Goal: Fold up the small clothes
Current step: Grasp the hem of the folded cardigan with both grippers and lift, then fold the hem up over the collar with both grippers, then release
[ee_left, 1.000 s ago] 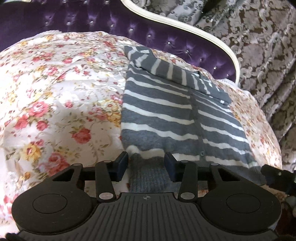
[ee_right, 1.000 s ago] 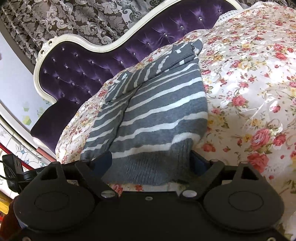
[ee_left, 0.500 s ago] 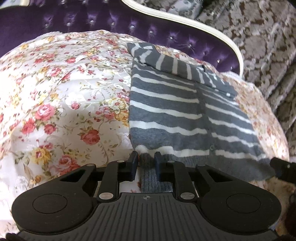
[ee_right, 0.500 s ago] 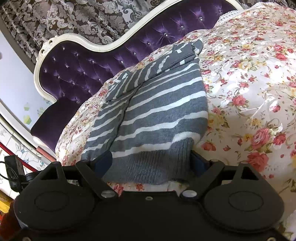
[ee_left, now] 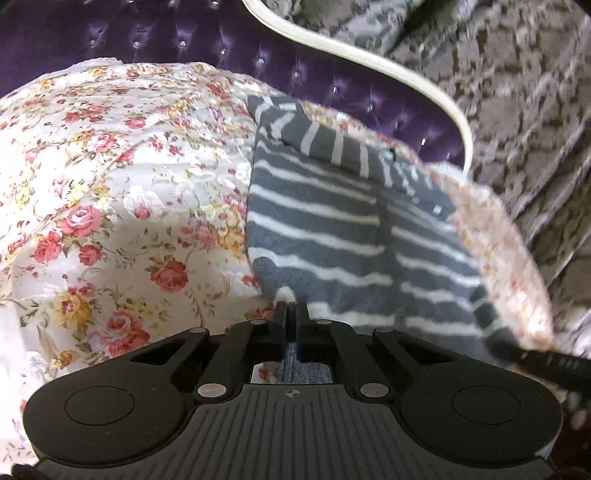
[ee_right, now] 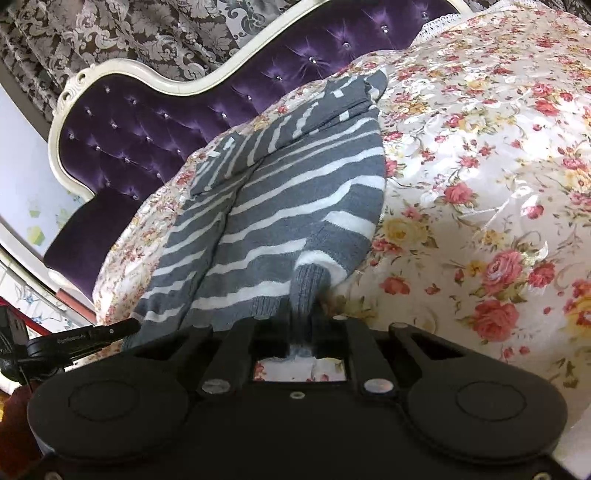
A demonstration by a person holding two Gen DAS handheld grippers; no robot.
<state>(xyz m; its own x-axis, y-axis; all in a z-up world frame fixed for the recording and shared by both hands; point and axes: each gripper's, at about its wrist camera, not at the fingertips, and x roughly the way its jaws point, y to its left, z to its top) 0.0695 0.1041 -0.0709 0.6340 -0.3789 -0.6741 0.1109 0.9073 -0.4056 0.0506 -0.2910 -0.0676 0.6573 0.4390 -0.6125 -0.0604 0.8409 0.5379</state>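
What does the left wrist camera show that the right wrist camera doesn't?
Only the left wrist view shows the left gripper, jaws shut on the striped sweater hem. Only the right wrist view shows the right gripper pinching the hem, plus a pale wall. Both show the sweater, floral bedspread, purple headboard and patterned curtain.

striped sweater [ee_left: 332,236] 1 | floral bedspread [ee_left: 122,192] 1 | purple headboard [ee_right: 147,122] 1 | tongs 2

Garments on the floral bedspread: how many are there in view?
1. A grey-and-white striped sweater lies on the floral bedspread near the purple headboard, its near hem pinched by the left gripper and right gripper. Anything beneath it would be hidden.
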